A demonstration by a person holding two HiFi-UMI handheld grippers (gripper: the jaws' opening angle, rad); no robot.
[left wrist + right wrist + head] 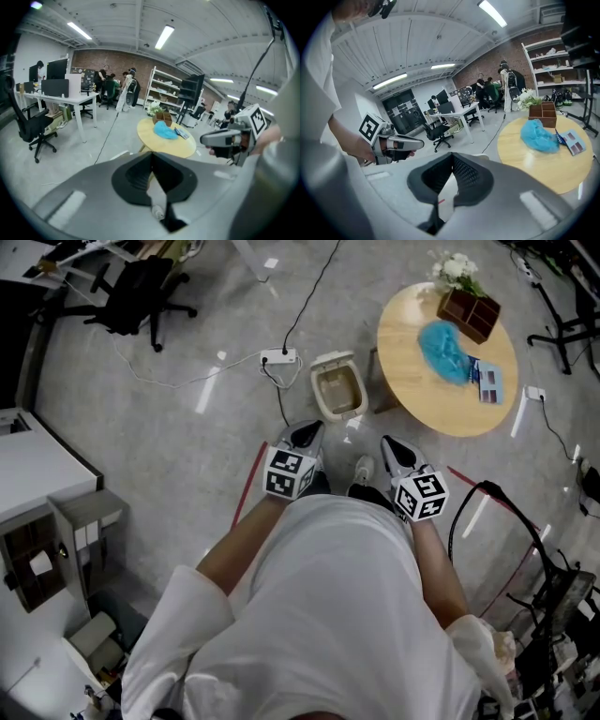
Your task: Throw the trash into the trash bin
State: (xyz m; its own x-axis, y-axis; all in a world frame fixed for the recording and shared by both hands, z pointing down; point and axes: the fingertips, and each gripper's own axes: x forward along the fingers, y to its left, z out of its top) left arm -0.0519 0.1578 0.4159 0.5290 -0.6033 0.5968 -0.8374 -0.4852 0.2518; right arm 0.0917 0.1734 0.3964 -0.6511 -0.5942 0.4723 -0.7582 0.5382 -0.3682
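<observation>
The head view looks steeply down over the person (328, 615) to the floor (178, 437). Each gripper view sits close behind its jaws, facing outward, seemingly tilted slightly down. All share the table (417, 404) (161, 144) (534, 164).

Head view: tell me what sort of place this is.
Most likely an open-plan office or lab workspace: a black office chair on castors, a white desk carrying monitors, and open storage shelves along the far wall.
</observation>
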